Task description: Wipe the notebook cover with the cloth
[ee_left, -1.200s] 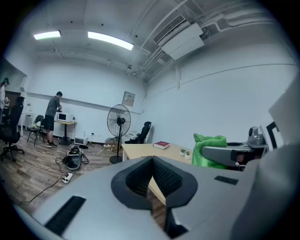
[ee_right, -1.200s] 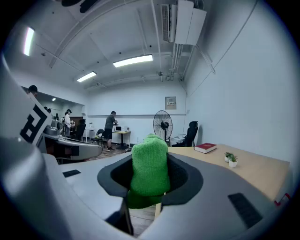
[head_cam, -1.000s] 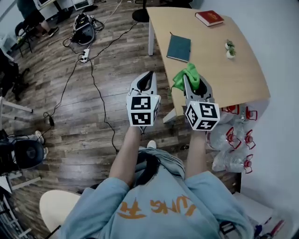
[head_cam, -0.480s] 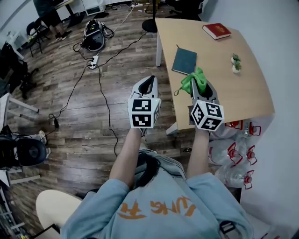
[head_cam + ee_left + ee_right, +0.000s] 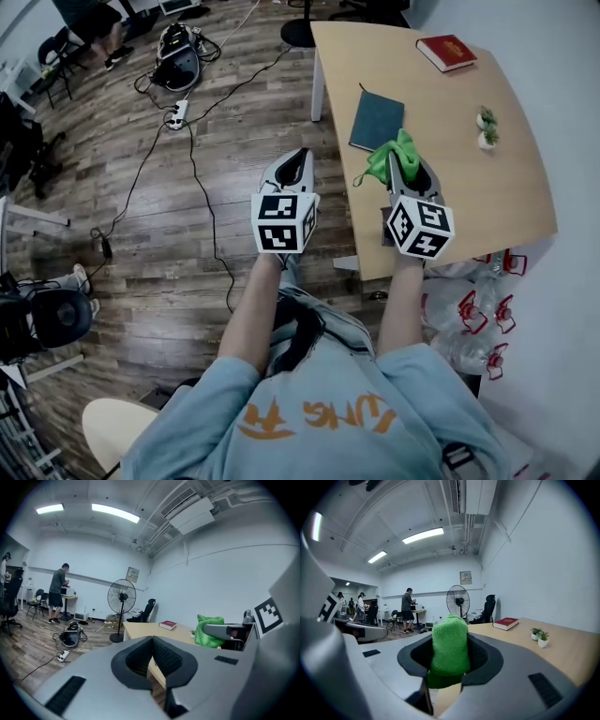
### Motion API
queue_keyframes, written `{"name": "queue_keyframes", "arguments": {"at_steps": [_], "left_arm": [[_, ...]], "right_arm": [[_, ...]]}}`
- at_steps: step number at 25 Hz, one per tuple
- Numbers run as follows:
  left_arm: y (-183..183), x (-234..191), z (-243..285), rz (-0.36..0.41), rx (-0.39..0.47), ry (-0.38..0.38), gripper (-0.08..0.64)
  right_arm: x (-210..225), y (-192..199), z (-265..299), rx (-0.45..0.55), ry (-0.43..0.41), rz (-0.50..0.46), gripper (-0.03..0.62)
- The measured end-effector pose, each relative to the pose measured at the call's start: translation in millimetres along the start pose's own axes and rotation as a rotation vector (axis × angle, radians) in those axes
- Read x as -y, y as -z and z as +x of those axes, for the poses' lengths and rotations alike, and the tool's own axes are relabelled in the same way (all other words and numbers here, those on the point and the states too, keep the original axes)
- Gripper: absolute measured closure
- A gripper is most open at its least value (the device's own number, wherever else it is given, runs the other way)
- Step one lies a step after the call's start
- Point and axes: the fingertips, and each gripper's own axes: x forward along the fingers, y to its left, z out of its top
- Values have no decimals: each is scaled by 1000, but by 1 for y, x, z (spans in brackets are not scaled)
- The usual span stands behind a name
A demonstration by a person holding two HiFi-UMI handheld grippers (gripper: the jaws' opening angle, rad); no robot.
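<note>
A dark teal notebook (image 5: pixel 377 120) lies flat on the wooden table (image 5: pixel 469 178), near its left edge. My right gripper (image 5: pixel 403 165) is shut on a green cloth (image 5: pixel 386 157), held over the table's near left part, just short of the notebook. The cloth (image 5: pixel 450 649) bulges up between the jaws in the right gripper view. My left gripper (image 5: pixel 294 169) hangs over the floor left of the table, jaws shut and empty (image 5: pixel 152 660). The cloth (image 5: pixel 209 630) also shows at the right of the left gripper view.
A red book (image 5: pixel 451 52) lies at the table's far end, and two small potted plants (image 5: pixel 487 130) stand near its right side. Water bottles (image 5: pixel 473 309) crowd the floor by the wall. Cables and a bag (image 5: pixel 176 66) lie on the wooden floor at left. A fan (image 5: pixel 122 597) stands beyond.
The view has shifted, and both grippers sit slightly closer to the table; the right gripper with the cloth now reaches over the table's near edge toward the notebook.
</note>
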Motion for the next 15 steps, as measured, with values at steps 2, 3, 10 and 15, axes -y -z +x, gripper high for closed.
{"name": "queue_keyframes", "arguments": {"at_steps": [2, 3, 10, 15], "left_arm": [[2, 1, 34, -7, -16, 51, 541], [4, 1, 51, -8, -30, 73, 541], [9, -51, 164, -25, -156, 134, 540], [11, -92, 232, -74, -211, 179, 541]], "right_arm": [[20, 5, 23, -19, 45, 16, 453], [29, 8, 36, -31, 67, 27, 453], [45, 23, 157, -136, 104, 69, 453], [45, 29, 229, -191, 129, 80, 453]]}}
